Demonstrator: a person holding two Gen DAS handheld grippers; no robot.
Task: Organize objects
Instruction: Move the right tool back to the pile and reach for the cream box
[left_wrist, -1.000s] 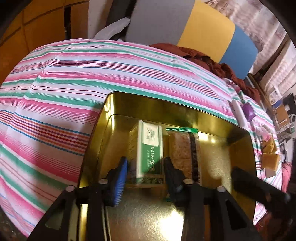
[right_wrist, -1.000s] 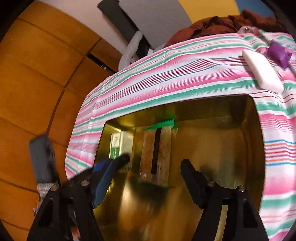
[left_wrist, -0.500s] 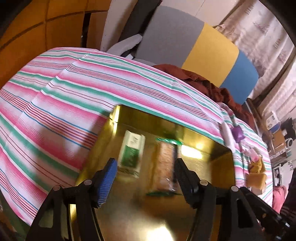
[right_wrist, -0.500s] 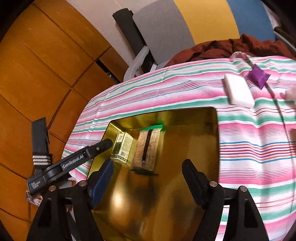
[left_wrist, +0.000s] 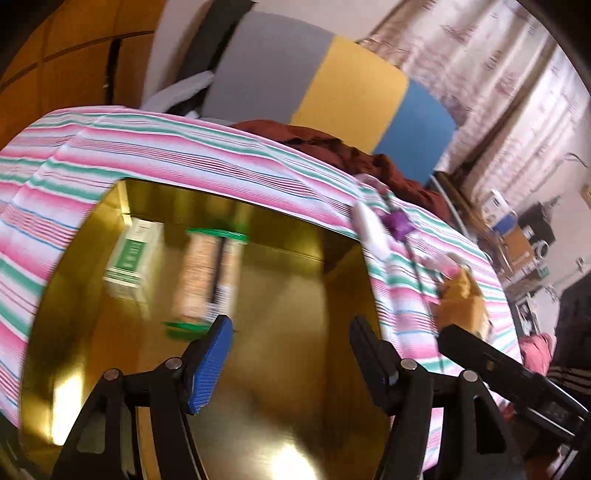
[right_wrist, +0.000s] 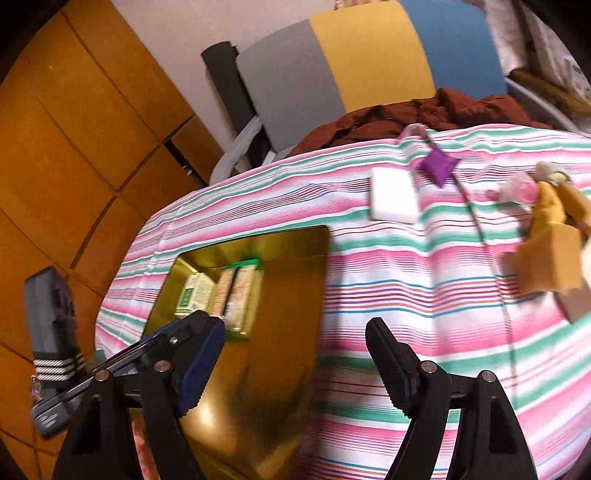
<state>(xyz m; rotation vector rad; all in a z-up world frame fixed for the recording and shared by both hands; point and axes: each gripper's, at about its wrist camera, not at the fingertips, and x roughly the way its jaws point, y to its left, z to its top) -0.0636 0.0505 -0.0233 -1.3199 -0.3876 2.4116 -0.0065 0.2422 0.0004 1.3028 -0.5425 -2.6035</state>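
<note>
A: Gold, mirror-smooth metal tray sits on the striped cloth of the table. Contents?

B: Two items side by side at its far left end: a green-and-white carton, boxy, and a cracker packet, clear film with green crimped ends. Edges blurred.

A: Position against the left gripper?

B: Both lie ahead and to the left of it, apart from the ribbed blue pad. Jaws opening, nothing between them.

A: Right gripper?

B: Jaws wide apart, empty, over the tray's right rim. Carton and packet lie beyond its left finger.

A: Elsewhere on the cloth?

B: White flat slab, purple pouch, tan block, well apart from the tray.
</note>
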